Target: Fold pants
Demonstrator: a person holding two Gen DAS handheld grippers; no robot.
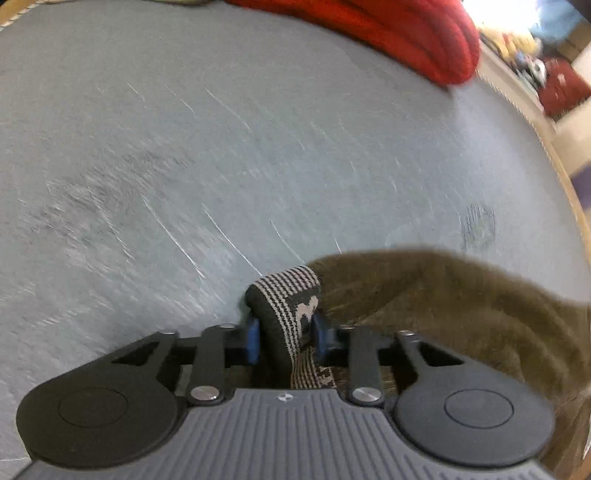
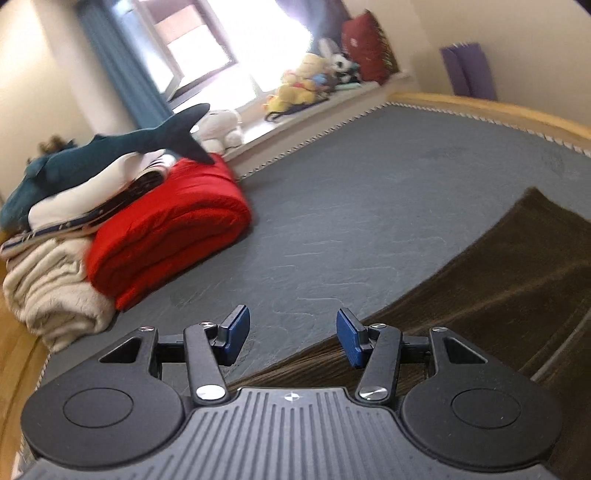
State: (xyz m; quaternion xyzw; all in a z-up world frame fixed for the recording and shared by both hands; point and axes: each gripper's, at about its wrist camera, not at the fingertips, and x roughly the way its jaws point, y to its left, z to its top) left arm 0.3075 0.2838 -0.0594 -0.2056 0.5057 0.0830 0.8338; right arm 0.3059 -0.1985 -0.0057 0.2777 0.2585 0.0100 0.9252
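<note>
Brown fleece pants (image 1: 443, 302) lie on a grey mattress (image 1: 221, 147), at the lower right of the left wrist view. Their striped black-and-beige elastic waistband (image 1: 284, 295) stands up as a folded loop between the blue pads of my left gripper (image 1: 286, 339). The jaws are a little apart and do not seem to squeeze the band. In the right wrist view the pants (image 2: 498, 277) stretch flat along the right side. My right gripper (image 2: 291, 338) is open and empty just above their left edge.
A folded red blanket (image 2: 166, 236) lies at the mattress's far left, also seen in the left view as a red blanket (image 1: 406, 33). Beside it are a cream blanket (image 2: 48, 288), stacked linens and a shark plush (image 2: 103, 155). A wooden bed frame (image 2: 480, 105) borders the mattress (image 2: 369, 203).
</note>
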